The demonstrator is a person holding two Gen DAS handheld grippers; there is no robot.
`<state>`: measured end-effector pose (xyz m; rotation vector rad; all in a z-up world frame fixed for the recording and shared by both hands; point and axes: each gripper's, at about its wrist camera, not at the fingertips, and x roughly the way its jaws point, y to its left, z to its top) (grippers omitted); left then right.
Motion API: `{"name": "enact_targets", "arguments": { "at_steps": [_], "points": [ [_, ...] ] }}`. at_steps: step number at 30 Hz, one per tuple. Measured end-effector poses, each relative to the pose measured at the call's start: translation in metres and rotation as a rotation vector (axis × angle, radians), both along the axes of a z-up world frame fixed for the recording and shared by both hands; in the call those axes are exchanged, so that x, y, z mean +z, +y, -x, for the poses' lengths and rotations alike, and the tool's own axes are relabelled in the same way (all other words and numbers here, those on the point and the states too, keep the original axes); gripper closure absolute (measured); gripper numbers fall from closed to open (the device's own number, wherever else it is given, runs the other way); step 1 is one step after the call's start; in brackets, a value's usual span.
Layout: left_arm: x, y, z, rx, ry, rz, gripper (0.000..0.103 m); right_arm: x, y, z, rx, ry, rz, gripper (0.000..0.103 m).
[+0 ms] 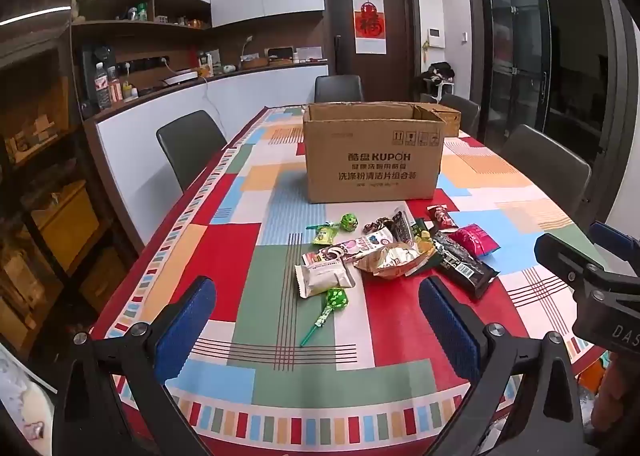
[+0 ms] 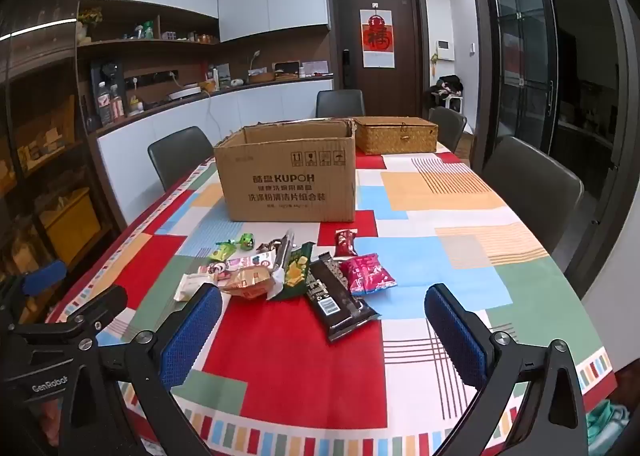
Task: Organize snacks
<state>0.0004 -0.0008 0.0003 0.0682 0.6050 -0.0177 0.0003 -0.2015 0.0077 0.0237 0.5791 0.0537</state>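
Observation:
A pile of snack packets lies on the patterned tablecloth in front of an open cardboard box [image 1: 374,153] [image 2: 288,175]. It holds a white packet [image 1: 322,278], a green lollipop [image 1: 334,302], a gold packet [image 1: 390,260] [image 2: 248,282], a black packet [image 1: 464,262] [image 2: 336,302], a pink packet [image 1: 474,240] [image 2: 368,274] and more. My left gripper [image 1: 316,332] is open and empty, near the lollipop. My right gripper [image 2: 324,336] is open and empty, near the black packet. The right gripper also shows at the right edge of the left wrist view [image 1: 588,276].
A woven basket [image 2: 394,133] stands behind the box at the right. Dark chairs [image 1: 190,147] [image 2: 532,191] line both long sides and the far end. A counter with shelves runs along the left wall. The table's near edge [image 2: 320,438] is just below the grippers.

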Motion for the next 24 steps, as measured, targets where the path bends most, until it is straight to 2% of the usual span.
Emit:
{"name": "enact_targets", "arguments": {
  "at_steps": [6, 14, 24],
  "points": [
    [-0.001, -0.001, -0.006, -0.005, -0.003, 0.002, 0.0, 0.0, 0.0, 0.0, 0.0, -0.014, -0.008, 0.001],
    [0.006, 0.0, 0.008, 0.002, -0.046, 0.009, 0.0, 0.0, -0.003, 0.001, 0.002, -0.022, -0.016, 0.001],
    [0.009, 0.001, 0.011, 0.007, -0.058, 0.005, 0.0, 0.002, 0.0, 0.004, 0.004, -0.029, -0.013, 0.001]
  ]
}}
